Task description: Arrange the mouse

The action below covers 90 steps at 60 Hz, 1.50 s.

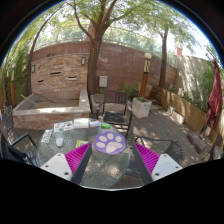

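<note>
A purple mouse mat with a white paw print (110,142) lies on a glass table (60,132), just ahead of my fingers and between their lines. My gripper (112,160) is open and empty, held above the table's near part. The magenta pads (78,157) stand wide apart, one to each side of the mat. I cannot make out a mouse.
A small pink object (58,141) sits on the table left of the mat. Patio chairs (116,104) stand beyond the table. A raised stone planter (45,106) is at the left, a white planter box (141,106) at the right, and a brick wall with trees behind.
</note>
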Each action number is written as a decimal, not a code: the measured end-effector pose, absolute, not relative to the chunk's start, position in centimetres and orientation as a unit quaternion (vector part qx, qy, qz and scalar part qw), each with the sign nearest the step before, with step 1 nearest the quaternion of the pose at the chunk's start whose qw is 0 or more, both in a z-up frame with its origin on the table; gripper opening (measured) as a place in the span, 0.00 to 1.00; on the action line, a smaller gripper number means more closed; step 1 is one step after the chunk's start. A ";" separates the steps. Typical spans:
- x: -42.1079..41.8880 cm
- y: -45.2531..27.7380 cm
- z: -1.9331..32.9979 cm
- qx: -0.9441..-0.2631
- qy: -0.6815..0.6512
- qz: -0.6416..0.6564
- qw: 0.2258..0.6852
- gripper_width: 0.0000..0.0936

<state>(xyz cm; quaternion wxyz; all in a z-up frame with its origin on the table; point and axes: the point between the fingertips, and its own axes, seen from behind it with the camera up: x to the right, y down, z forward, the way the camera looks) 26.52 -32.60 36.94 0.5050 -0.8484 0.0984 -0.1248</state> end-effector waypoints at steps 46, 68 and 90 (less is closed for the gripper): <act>4.1 -15.8 7.4 -0.915 -0.006 0.017 0.403 0.91; -3.5 4.4 0.1 -0.907 -0.006 0.018 0.421 0.88; -3.2 7.0 -1.6 -0.910 -0.024 -0.002 0.413 0.41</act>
